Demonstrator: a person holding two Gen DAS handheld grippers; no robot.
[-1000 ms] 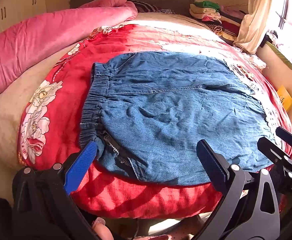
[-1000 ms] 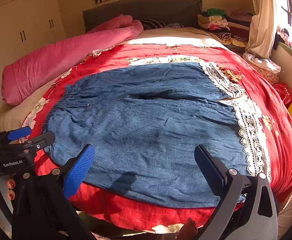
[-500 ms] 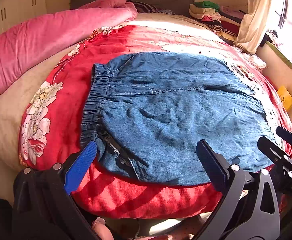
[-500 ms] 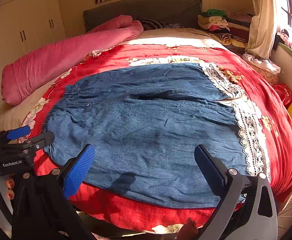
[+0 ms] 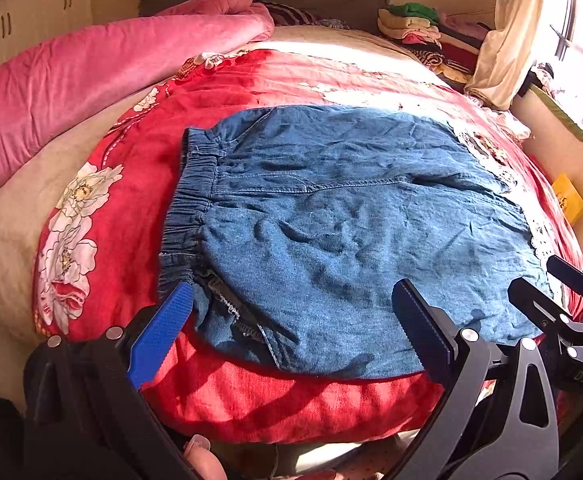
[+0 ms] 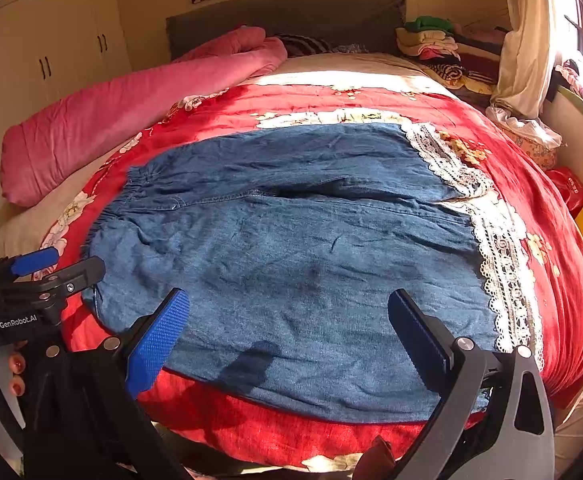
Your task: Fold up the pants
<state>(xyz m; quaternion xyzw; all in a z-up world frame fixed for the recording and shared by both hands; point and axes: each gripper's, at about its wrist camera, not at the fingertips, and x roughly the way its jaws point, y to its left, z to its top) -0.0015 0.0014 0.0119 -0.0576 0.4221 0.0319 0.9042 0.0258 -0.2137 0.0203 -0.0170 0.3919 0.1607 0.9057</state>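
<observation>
I see the bed (image 6: 355, 72) filling both views, its dark headboard (image 6: 287, 12) at 12 o'clock. A red floral quilt (image 6: 551, 216) covers most of the bed, and a rolled pink blanket (image 5: 91, 68) runs along the quilt's edge from 9 toward 11 o'clock. The denim pants (image 6: 291, 264) lie spread flat on the quilt at the centre of each view. In the left wrist view their gathered elastic waistband (image 5: 191, 208) sits at 9 o'clock. In the right wrist view the white lace hems (image 6: 503, 264) sit at 3 o'clock. The near leg lies toward me and the far leg behind it, a seam running between them. Beside the headboard, at 1 o'clock, I see a stack of folded clothes (image 6: 427, 40), with a pale curtain (image 6: 523, 40) just to the right of it.

My left gripper (image 5: 291, 320) hovers over the near edge of the pants by the waistband, fingers spread wide with nothing between them. Its blue pad (image 5: 159, 336) shows at 7 o'clock. My right gripper (image 6: 287, 320) hangs over the near leg, likewise spread wide and holding nothing, its shadow falling on the denim. Whether either gripper touches the cloth I cannot tell. At 8 o'clock in the right wrist view I see fingers with painted nails (image 6: 15, 364) behind the left gripper.
</observation>
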